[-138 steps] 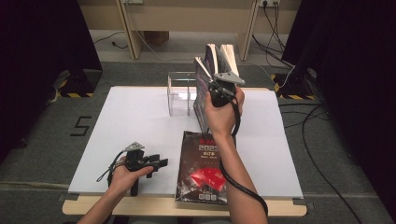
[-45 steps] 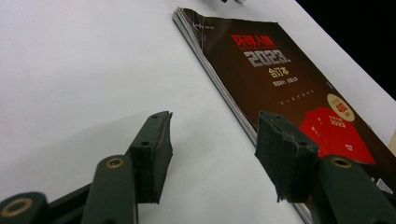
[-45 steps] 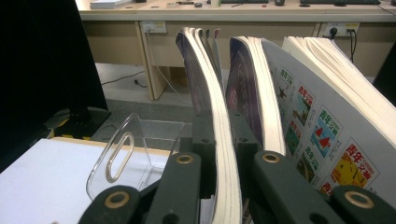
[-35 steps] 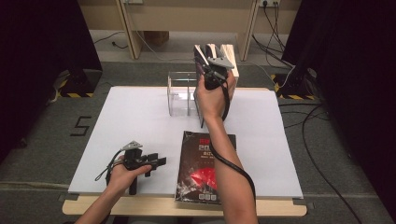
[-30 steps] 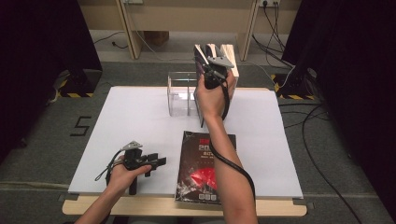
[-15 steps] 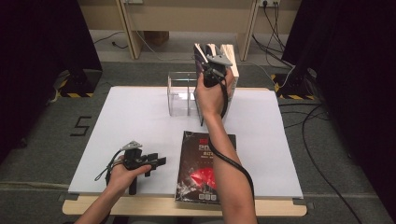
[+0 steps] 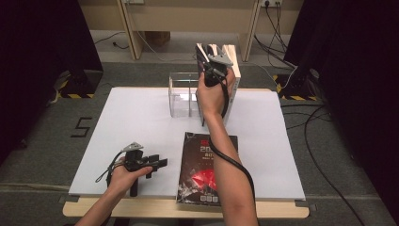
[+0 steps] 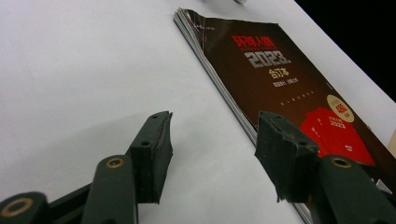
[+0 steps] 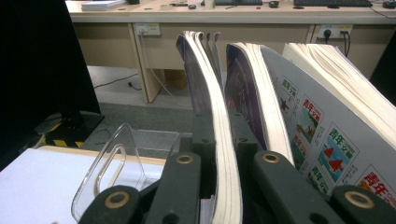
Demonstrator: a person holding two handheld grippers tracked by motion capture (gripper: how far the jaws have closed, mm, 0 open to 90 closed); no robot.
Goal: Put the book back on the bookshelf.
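My right gripper (image 7: 212,66) is held up at the back of the table, shut on the edge of an upright magazine (image 9: 219,154). That magazine (image 7: 203,84) stands beside two other upright magazines (image 9: 254,93) with pale covers (image 7: 231,70), just right of a clear acrylic rack (image 7: 182,94). In the right gripper view the jaws (image 9: 219,126) clamp the pages from both sides. My left gripper (image 7: 143,165) rests on the white table (image 7: 136,117) near its front edge, open and empty. A dark magazine (image 7: 207,167) with red print lies flat just right of it (image 8: 280,79).
A clear rack divider (image 9: 114,168) rises left of the held magazine. Wooden desk legs (image 7: 129,28) and cables (image 7: 310,127) lie on the floor behind and right of the table. Dark curtains hang on both sides.
Since the earliest frame my right gripper has carried its magazine farther back, against the standing magazines. Over the last second nothing has moved.
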